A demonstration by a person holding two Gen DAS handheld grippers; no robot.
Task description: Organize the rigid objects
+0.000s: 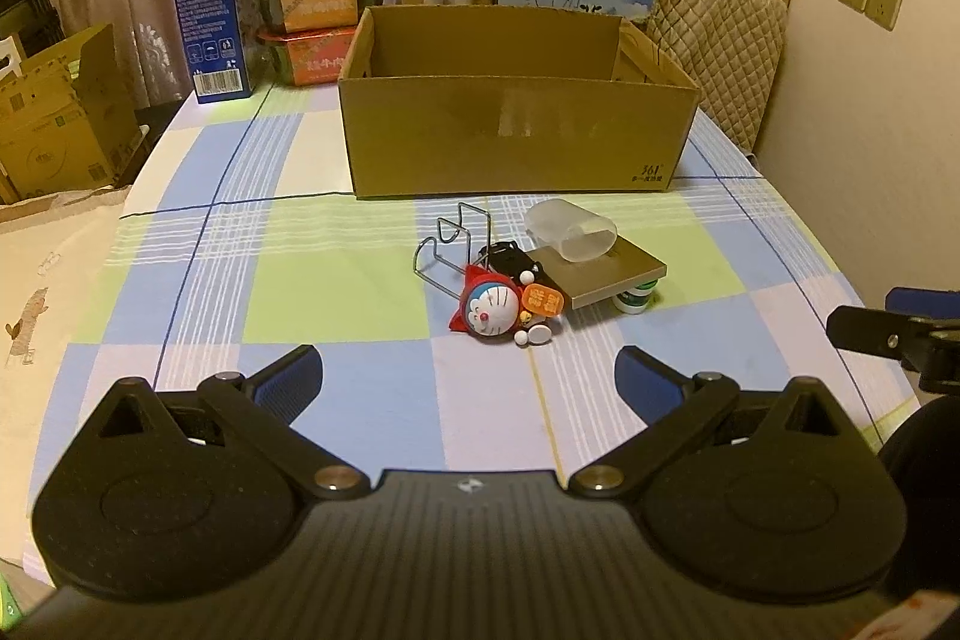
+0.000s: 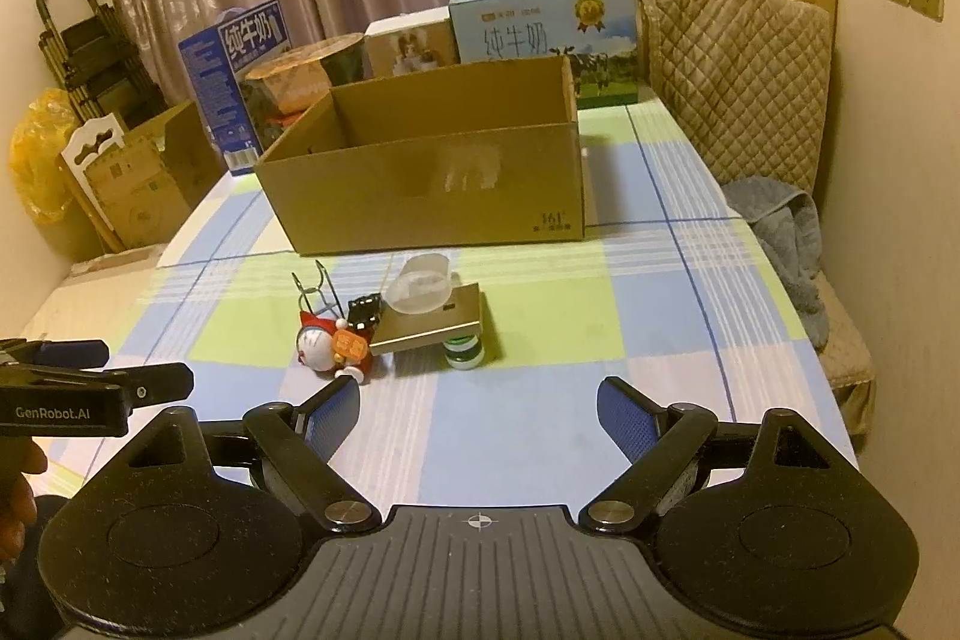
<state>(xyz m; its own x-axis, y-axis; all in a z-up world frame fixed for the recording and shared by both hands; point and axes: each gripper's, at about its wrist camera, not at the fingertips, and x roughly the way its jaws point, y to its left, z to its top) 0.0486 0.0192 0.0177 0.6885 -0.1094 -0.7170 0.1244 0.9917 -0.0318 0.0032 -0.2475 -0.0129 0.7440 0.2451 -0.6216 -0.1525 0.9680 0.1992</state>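
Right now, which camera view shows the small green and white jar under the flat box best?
The right wrist view: the jar stands in the open under the flat box, with its side visible. In the left wrist view, the box hides most of the jar.

1. Left gripper [image 1: 468,370]: matte black housing, two round discs, triangular cut-outs, silver pivot screws, blue ribbed pads [image 1: 294,376].
2. Right gripper [image 2: 477,412]: same black build, ribbed grey centre plate with crosshair mark, blue dotted pads [image 2: 624,421].
3. White "GenRobot.AI" lettering shows on the left gripper's side in the right wrist view.
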